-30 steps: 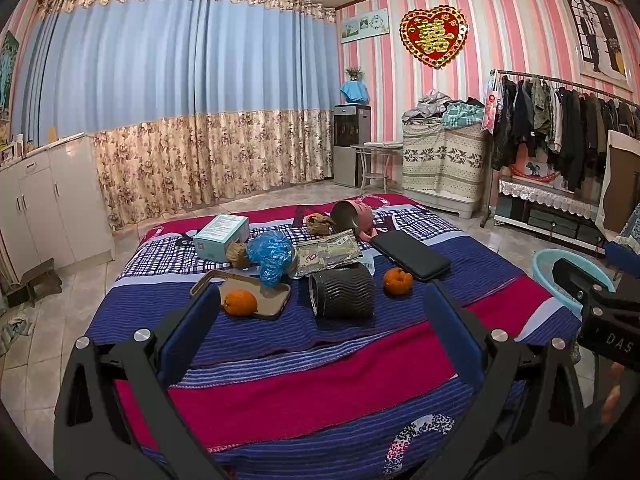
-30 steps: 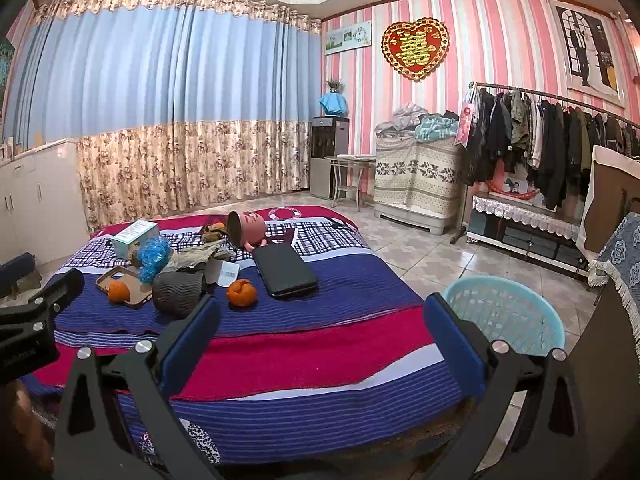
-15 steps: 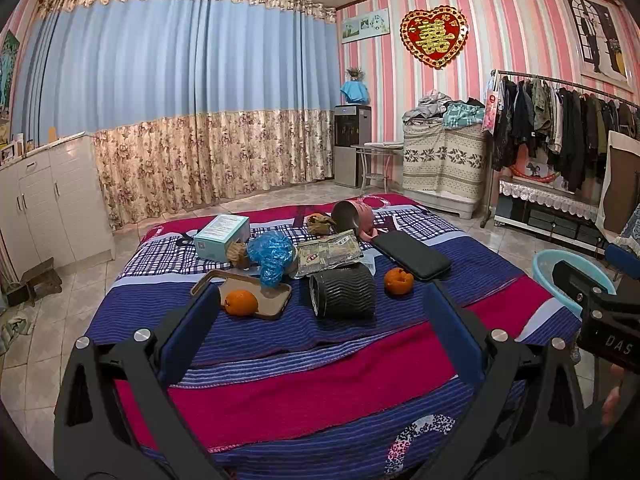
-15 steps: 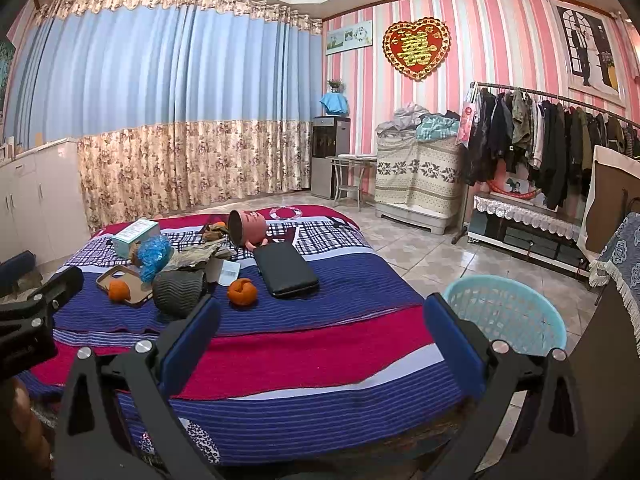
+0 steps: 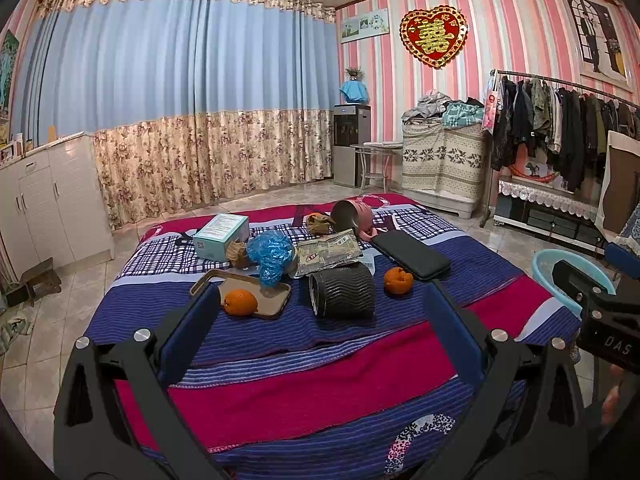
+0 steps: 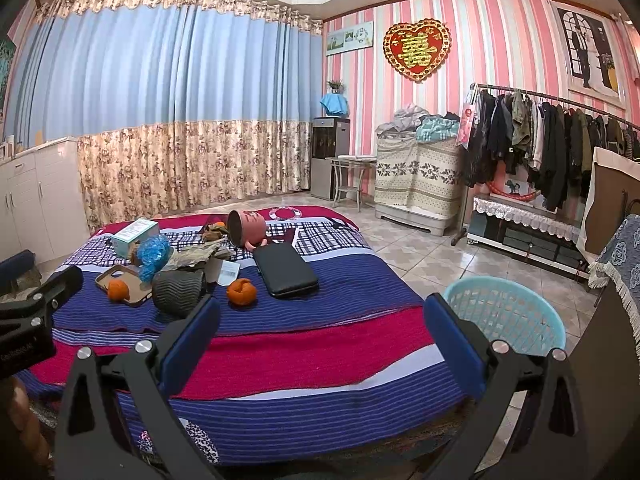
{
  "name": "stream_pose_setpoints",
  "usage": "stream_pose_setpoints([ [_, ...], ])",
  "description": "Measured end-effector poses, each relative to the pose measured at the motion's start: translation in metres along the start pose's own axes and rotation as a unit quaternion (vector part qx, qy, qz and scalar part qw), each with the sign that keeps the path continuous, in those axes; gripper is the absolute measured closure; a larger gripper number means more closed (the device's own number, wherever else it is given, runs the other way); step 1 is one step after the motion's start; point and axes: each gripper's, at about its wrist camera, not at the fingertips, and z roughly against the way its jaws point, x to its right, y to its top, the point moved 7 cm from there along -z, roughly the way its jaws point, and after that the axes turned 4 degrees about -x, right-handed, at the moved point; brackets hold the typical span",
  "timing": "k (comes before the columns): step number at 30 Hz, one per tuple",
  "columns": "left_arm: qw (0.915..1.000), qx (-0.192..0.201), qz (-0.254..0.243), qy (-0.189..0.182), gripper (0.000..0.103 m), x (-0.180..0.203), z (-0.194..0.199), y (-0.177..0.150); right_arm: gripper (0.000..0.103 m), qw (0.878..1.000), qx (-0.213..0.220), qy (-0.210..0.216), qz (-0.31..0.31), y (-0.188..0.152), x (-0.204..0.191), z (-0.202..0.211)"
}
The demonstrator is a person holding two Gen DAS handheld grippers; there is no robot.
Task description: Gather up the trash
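Observation:
Clutter lies on a low table under a striped blue and red cloth (image 5: 304, 368). A crumpled blue plastic bag (image 5: 270, 254), a flattened foil wrapper (image 5: 328, 254) and brown crumpled scraps (image 5: 238, 252) lie at the far side, also in the right wrist view, where the bag (image 6: 152, 254) shows. A light blue basket (image 6: 504, 312) stands on the floor to the right. My left gripper (image 5: 320, 336) is open and empty above the near cloth. My right gripper (image 6: 320, 336) is open and empty, near the table's right front.
Two oranges (image 5: 240, 302) (image 5: 398, 280), a brown tray (image 5: 256, 290), a black ribbed cylinder (image 5: 342, 294), a black case (image 5: 410, 254), a tipped pink cup (image 5: 354, 216) and a teal box (image 5: 222, 232) are on the table. A clothes rack (image 6: 552, 148) stands at the right.

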Motion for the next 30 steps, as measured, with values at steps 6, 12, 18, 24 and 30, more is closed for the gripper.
stream_pose_setpoints([
  [6,1.0,0.0,-0.001,0.0,0.005,-0.0004,-0.0008,-0.0003,0.004,1.0,-0.001,0.0,0.0,-0.0005,-0.0004,-0.0001],
  [12,1.0,-0.001,0.0,0.001,0.005,-0.0007,-0.0011,-0.0011,0.004,1.0,-0.001,0.001,0.0,-0.0006,-0.0004,0.0004],
  [18,1.0,-0.002,0.0,0.001,0.005,-0.0006,-0.0001,-0.0009,0.004,1.0,-0.001,0.001,0.0,-0.0008,-0.001,0.0004],
  [24,1.0,-0.001,0.001,0.001,0.005,-0.0009,-0.0005,-0.0009,0.004,1.0,0.002,0.002,0.001,-0.0042,-0.0019,-0.002],
  [30,1.0,-0.004,0.001,0.0,0.005,-0.0021,-0.0016,-0.0031,0.004,1.0,0.0,0.002,0.001,-0.0059,-0.0024,-0.0033],
])
